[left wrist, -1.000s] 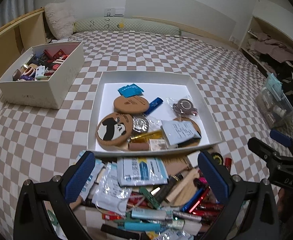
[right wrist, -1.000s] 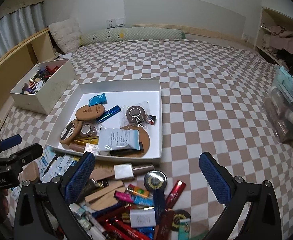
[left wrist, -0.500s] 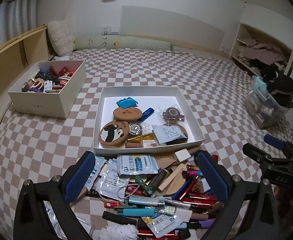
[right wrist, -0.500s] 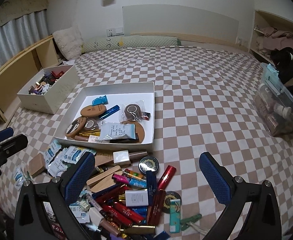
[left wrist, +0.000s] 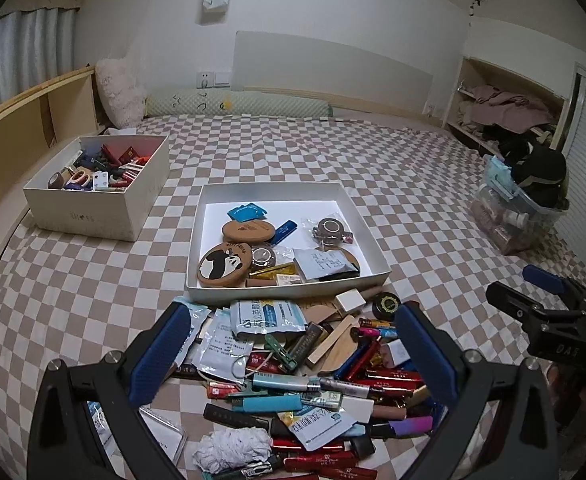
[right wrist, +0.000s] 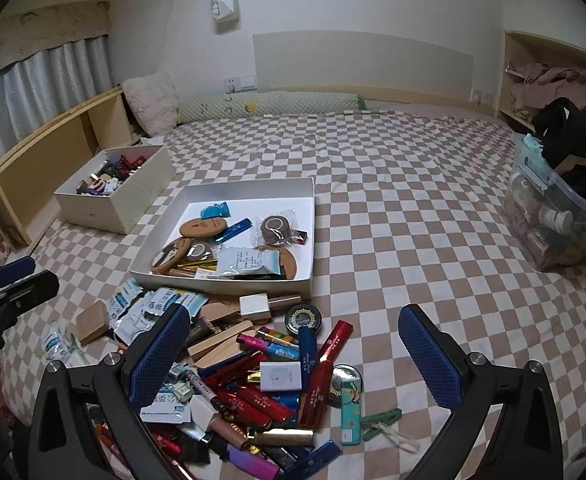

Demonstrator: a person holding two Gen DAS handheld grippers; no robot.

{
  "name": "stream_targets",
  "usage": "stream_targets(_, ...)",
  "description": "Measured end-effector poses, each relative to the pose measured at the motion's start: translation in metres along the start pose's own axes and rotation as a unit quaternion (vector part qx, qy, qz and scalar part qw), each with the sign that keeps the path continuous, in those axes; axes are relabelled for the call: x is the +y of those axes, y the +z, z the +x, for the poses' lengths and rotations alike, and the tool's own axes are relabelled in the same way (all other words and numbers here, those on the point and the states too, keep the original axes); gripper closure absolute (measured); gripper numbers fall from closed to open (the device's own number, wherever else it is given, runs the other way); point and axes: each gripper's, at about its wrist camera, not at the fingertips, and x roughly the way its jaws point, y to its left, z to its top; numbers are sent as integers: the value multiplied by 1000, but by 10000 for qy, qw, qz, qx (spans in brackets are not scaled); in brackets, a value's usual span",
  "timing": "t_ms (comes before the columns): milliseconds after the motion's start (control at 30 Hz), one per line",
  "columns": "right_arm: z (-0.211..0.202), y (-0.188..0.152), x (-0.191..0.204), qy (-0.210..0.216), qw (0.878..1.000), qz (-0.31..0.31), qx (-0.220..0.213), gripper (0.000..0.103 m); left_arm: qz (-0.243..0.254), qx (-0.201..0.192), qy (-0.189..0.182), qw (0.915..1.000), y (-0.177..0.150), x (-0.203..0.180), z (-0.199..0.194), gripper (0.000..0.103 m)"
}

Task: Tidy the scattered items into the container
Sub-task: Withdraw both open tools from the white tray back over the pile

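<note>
A shallow white tray [left wrist: 367, 244] [right wrist: 313, 236] lies on the checkered bed and holds round cork coasters, sachets and a blue lighter. In front of it sprawls a pile of scattered items [left wrist: 317, 364] [right wrist: 261, 380]: red and blue tubes, wooden blocks, sachets, a round tin, a green clip. My left gripper [left wrist: 293, 354] hovers open above the pile with nothing between its blue pads. My right gripper [right wrist: 293, 354] is also open and empty over the pile's right part. Each gripper shows at the edge of the other's view.
A deeper white box [left wrist: 93, 196] [right wrist: 113, 196] full of small things stands at the left. A clear plastic bin [left wrist: 513, 216] [right wrist: 557, 220] sits at the right edge of the bed. Wooden shelving [right wrist: 45, 152] runs along the left, pillows at the headboard.
Both grippers have pulled back and risen, so the tray looks farther away and more of the pile shows beneath them. Nothing was picked up.
</note>
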Motion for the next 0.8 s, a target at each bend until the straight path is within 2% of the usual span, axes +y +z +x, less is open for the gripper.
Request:
stream_targets(167, -11, -16, 1, 97, 9994, -144, -284, 0, 98, -253, -83, 9996, -16, -1, -10, 0)
stream_targets(367, -15, -35, -4, 119, 9990, -211, -377, 0, -73, -405, -162, 9990, -37, 12, -15, 0)
stream_targets(500, -17, -51, -4, 258, 9979, -354, -483, 0, -44, -524, -114, 9985, -53, 17, -20, 1)
stream_targets(600, -18, -64, -3, 209, 9970, -472, -569, 0, 18, -645, -59, 9979, -65, 19, -25, 2)
stream_targets(800, -16, -83, -6, 253, 9976, -361, -526, 0, -1, -675, -4, 9977, -89, 24, -28, 2)
